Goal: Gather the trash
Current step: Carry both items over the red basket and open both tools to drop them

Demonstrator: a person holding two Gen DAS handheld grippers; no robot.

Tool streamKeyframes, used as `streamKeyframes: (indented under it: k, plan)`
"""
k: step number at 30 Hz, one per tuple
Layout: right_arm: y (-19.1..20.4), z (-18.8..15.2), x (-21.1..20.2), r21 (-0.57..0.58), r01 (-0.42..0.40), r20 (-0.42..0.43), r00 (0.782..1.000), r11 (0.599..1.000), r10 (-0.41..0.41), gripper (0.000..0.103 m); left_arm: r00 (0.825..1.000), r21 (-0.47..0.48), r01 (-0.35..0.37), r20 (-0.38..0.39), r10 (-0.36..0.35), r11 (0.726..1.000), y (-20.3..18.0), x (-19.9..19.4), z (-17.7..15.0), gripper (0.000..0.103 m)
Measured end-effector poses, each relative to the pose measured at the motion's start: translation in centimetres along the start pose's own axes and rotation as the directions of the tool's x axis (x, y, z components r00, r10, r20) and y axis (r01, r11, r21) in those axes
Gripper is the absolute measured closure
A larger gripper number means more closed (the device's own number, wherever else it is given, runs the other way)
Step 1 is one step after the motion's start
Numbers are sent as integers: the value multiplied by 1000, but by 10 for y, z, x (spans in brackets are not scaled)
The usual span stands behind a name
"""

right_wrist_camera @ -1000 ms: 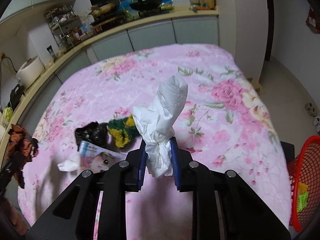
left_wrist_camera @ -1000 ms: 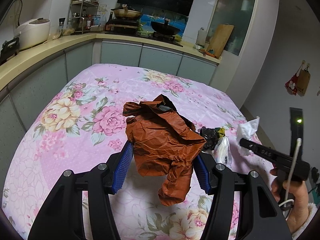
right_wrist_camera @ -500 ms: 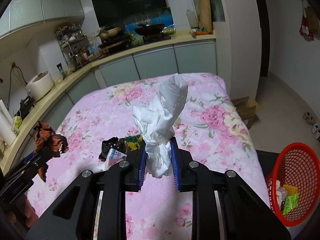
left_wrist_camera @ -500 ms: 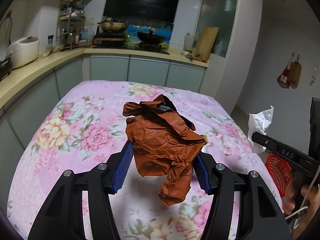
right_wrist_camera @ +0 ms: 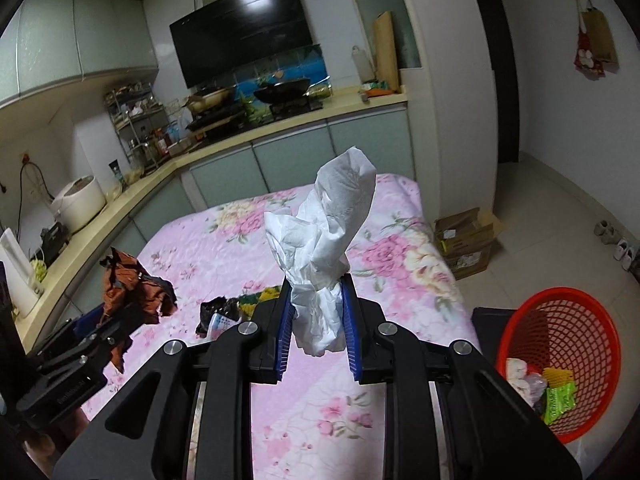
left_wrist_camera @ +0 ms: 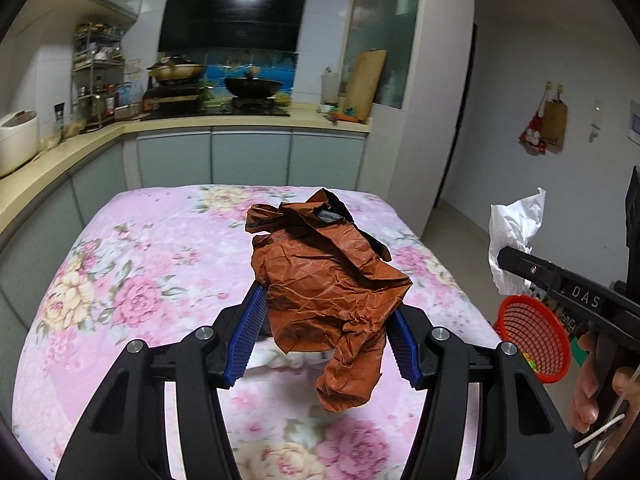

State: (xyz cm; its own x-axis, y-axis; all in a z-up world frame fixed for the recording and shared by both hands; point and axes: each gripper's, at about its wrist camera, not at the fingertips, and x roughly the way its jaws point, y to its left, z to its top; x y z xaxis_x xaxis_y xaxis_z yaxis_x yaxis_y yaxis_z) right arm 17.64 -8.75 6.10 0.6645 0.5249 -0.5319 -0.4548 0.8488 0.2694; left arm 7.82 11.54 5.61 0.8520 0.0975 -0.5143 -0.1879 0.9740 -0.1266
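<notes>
My left gripper [left_wrist_camera: 326, 316] is shut on a crumpled brown paper bag [left_wrist_camera: 324, 276], held above the floral tablecloth [left_wrist_camera: 152, 272]. A crumpled white tissue [right_wrist_camera: 324, 240] stands upright between the blue pads of my right gripper [right_wrist_camera: 316, 306], which is shut on it. Each gripper shows in the other's view: the right gripper [left_wrist_camera: 506, 258] with the tissue [left_wrist_camera: 514, 232] at the right edge, the left one with the brown bag [right_wrist_camera: 128, 284] at the left. A red mesh basket [right_wrist_camera: 560, 332] on the floor at the right holds several wrappers. It also shows as the basket [left_wrist_camera: 528, 340] in the left wrist view.
More trash lies on the table: a black wrapper [right_wrist_camera: 214, 308], a printed packet [right_wrist_camera: 220, 324] and a green-yellow piece [right_wrist_camera: 256, 296]. A kitchen counter [right_wrist_camera: 120, 200] runs behind and left of the table. Cardboard boxes [right_wrist_camera: 468, 240] sit on the floor beyond the table's right side.
Both grippers have risen and drawn back from the table with their loads. The views tilted up, and the red basket has come into the left wrist view.
</notes>
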Motion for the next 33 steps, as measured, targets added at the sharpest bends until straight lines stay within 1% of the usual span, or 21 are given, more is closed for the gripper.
streamKeyframes:
  k: [9,13,19,23,26,30,33]
  plan:
    - [-28,2,-31,44,57,49,997,997,-59,80,997,79,70,-14,-70,994,-47,8,3,47]
    - [-44,2,-40,68,89,63,994,994,-93,80,994,113,106,-24,-104,988,-70,13,3,47]
    - [-72,2,-56,102,148,77,985,984,-157,80,986,170,167,-43,-162,971,-106,24,2,47]
    - [-88,1,-65,122,186,89,976,975,-198,80,975,180,223,-69,-214,958,-127,34,2,47]
    - [-101,2,-71,145,219,93,968,965,-233,80,963,185,267,-96,-253,946,-142,44,4,47]
    - [-118,0,-78,174,259,93,956,950,-278,80,951,203,303,-122,-283,931,-162,54,4,47]
    - [-130,-2,-81,192,291,89,946,937,-312,80,939,219,338,-152,-310,915,-179,64,2,47]
